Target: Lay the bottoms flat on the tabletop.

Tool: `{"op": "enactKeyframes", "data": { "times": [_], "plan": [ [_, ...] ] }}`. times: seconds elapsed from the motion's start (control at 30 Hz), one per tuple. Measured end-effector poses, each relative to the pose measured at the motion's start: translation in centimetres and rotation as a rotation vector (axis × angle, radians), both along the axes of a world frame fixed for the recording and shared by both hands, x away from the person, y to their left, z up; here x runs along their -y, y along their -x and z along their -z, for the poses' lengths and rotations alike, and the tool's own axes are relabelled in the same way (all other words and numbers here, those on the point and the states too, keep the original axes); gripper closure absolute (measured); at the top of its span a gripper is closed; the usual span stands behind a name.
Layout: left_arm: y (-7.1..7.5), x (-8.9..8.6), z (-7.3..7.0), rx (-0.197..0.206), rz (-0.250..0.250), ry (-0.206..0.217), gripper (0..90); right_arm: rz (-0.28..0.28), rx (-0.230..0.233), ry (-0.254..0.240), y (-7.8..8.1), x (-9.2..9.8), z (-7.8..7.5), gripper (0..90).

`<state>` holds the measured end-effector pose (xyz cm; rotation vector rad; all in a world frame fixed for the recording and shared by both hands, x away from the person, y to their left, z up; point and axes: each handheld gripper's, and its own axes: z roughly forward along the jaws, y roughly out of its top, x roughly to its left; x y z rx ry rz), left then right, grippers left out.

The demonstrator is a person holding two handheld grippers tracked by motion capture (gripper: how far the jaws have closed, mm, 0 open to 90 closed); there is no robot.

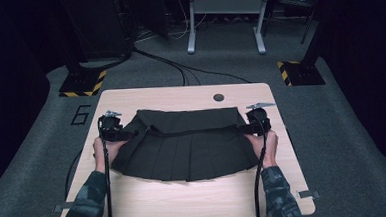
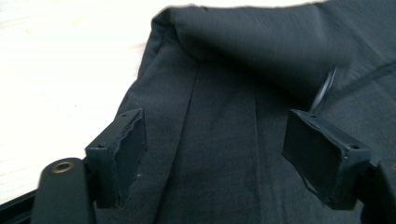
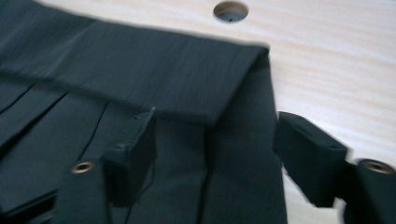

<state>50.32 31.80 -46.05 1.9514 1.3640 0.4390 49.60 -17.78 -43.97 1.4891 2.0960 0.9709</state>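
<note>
Skirt fold #1 down, both grippers let go

Dark pleated skirt [image 1: 183, 146] lies flat mid-table [image 1: 151, 201], hem w/ pleats toward near edge; far part (waist end) is folded over toward the person, fold edge running left-right across the garment. Left gripper [image 1: 125, 134] sits at skirt's left edge, right gripper [image 1: 246, 127] at its right edge, each by an end of the folded flap. Left gripper view: jaws stand apart, cloth under and between them, pads not pressing on it. Right gripper view: same, jaws apart over the flap's corner, table hole [image 3: 229, 10] beyond. Judged: first fold done & released; skirt is wide yet, so prob. more folds (sides in, or in half again) + smoothing left.
</note>
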Motion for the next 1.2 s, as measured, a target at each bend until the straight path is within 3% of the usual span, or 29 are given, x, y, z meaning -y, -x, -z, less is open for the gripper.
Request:
{"op": "enactKeyframes", "data": {
  "times": [0.17, 0.27, 0.33, 0.4, 0.5, 0.6, 0.7, 0.77, 0.87, 1.2],
  "plan": [
    [-0.2, -0.1, 0.8, -0.032, 0.012, -0.008, 16.4, -0.032, -0.045, 0.013, 0.9, 0.3, 2.2, 18.3],
    [0.0, 0.2, 1.7, -0.054, 0.031, -0.069, 16.1, -0.033, -0.077, 0.014, 1.0, 0.4, 3.6, 14.6],
    [0.0, 0.2, 2.3, -0.09, 0.037, -0.072, 15.2, -0.035, -0.105, 0.018, 1.0, 0.3, 4.5, 12.5],
    [0.1, 0.2, 3.0, -0.079, 0.017, -0.073, 15.5, -0.034, -0.127, 0.044, 1.0, 0.0, 5.2, 8.5],
    [0.3, 0.2, 4.1, -0.119, 0.024, -0.072, 14.9, -0.029, -0.157, 0.077, 0.9, -0.5, 6.0, 3.7],
    [0.8, 0.2, 4.9, -0.122, 0.024, -0.1, 15.0, -0.028, -0.176, 0.082, 0.8, -0.4, 6.4, 2.5],
    [1.5, 0.4, 5.2, -0.088, 0.024, -0.12, 15.1, -0.04, -0.19, 0.131, 0.9, -0.6, 7.2, 1.1],
    [1.8, 0.6, 5.2, -0.086, 0.027, -0.141, 15.3, -0.036, -0.175, 0.126, 1.1, -0.6, 7.3, 1.7],
    [2.4, 0.7, 5.4, -0.063, 0.023, -0.142, 15.4, -0.034, -0.171, 0.122, 1.3, -0.5, 7.4, 1.7],
    [4.0, 0.7, 5.5, -0.05, 0.031, -0.133, 15.4, -0.03, -0.136, 0.109, 2.5, -0.2, 7.7, 1.6]
  ]
}}
